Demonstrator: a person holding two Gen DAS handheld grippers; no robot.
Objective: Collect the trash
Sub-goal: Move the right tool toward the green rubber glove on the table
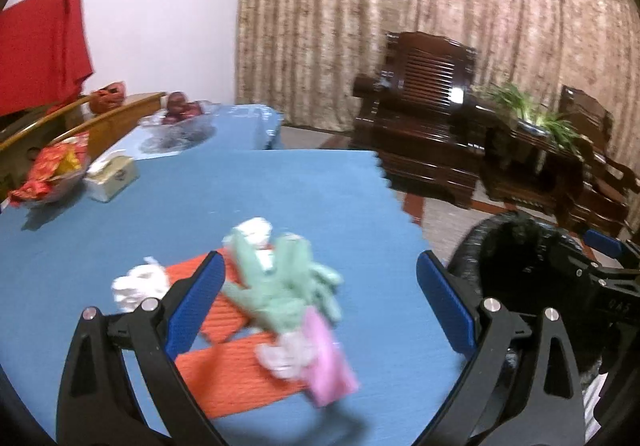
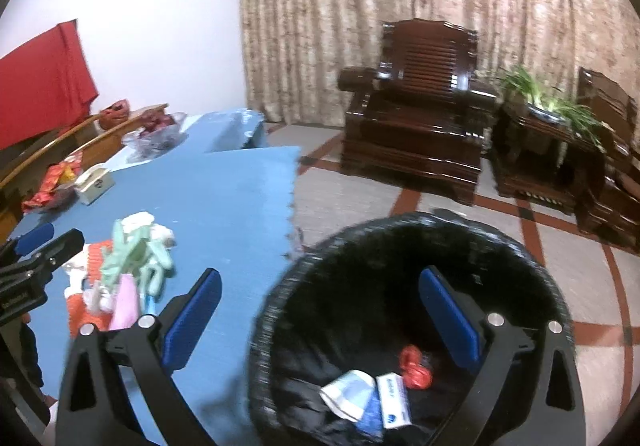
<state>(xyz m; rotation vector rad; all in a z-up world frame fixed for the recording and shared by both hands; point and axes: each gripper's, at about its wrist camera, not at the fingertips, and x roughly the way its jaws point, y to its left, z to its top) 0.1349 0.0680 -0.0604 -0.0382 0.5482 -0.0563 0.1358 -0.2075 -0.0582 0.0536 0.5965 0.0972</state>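
Now, through my left wrist camera, my left gripper (image 1: 318, 306) gapes wide and empty over the green glove (image 1: 280, 278) and pink scrap (image 1: 328, 362) on the orange mat (image 1: 224, 374), while through my right one my right gripper (image 2: 320, 326) hangs wide open over the black bin (image 2: 400, 286), wrappers (image 2: 368, 398) at six o'clock.

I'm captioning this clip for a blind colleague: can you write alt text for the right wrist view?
The open, empty right gripper hovers over a black-lined trash bin holding a red scrap and blue-and-white packaging. To its left, a blue table carries a pile of green, pink and white litter, with the left gripper beside it.
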